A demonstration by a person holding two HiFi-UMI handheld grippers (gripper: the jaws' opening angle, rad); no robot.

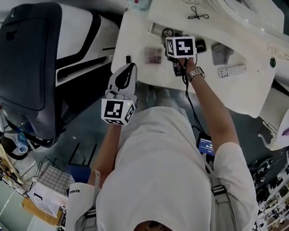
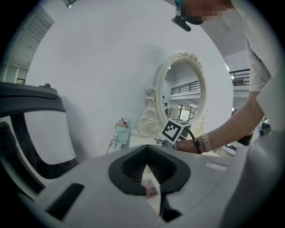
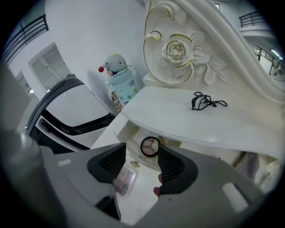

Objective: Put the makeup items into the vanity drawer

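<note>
The right gripper [image 3: 141,162] holds its jaws wide apart, empty, above the open white vanity drawer [image 3: 139,200]. The rectangular pink eyeshadow palette [image 3: 125,181] lies inside, lower left of the gap (long axis along it). The closed, empty left gripper [image 2: 149,171] is farther.

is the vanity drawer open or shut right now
Open. The drawer is pulled out from under the vanity top, and the round compact and eyeshadow palette lie in plain view on its white floor.
</note>
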